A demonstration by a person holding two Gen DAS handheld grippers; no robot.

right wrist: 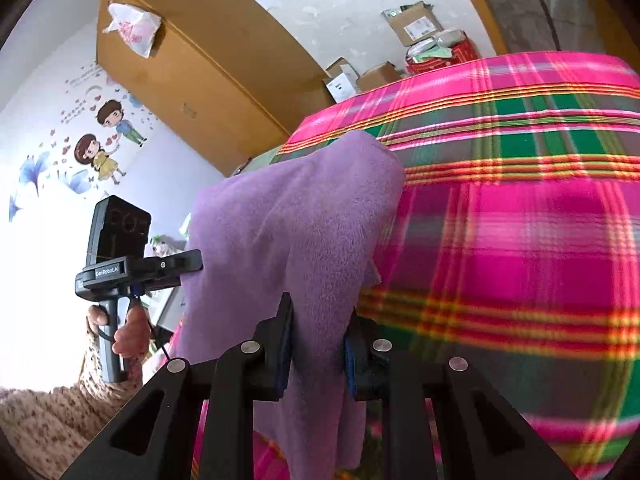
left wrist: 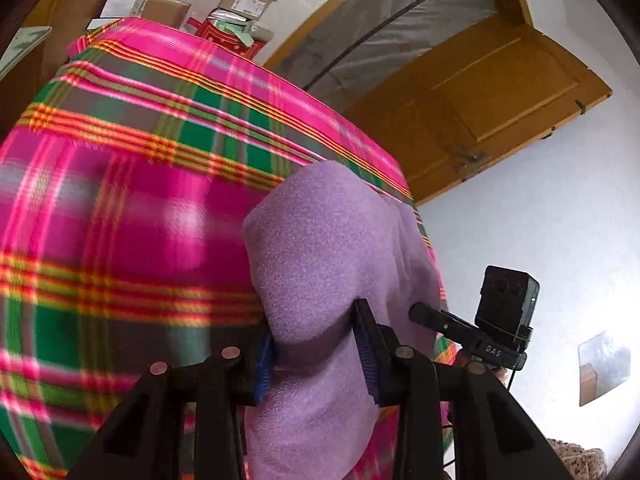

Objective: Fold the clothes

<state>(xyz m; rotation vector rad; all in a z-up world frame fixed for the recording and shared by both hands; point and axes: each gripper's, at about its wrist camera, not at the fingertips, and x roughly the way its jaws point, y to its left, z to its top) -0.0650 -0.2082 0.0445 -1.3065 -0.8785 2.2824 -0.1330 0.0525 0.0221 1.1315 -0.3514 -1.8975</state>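
Note:
A lilac fleece cloth [left wrist: 332, 248] hangs lifted above the plaid bedcover [left wrist: 120, 200]. My left gripper [left wrist: 316, 356] is shut on its lower part, blue pads pressing the fabric from both sides. In the right wrist view the same lilac cloth [right wrist: 296, 224] rises between the fingers of my right gripper [right wrist: 318, 352], which is shut on it too. The right gripper [left wrist: 472, 328] shows in the left wrist view at the cloth's right edge. The left gripper [right wrist: 168, 268] shows at the cloth's left edge, held by a hand [right wrist: 128, 336].
The pink, green and orange plaid bedcover [right wrist: 520, 220] fills most of both views. Cardboard boxes [left wrist: 244, 0] and a red bag [left wrist: 228, 36] stand at its far end. A wooden door [left wrist: 480, 108] stands open at right. A wooden wardrobe [right wrist: 192, 76] is at left.

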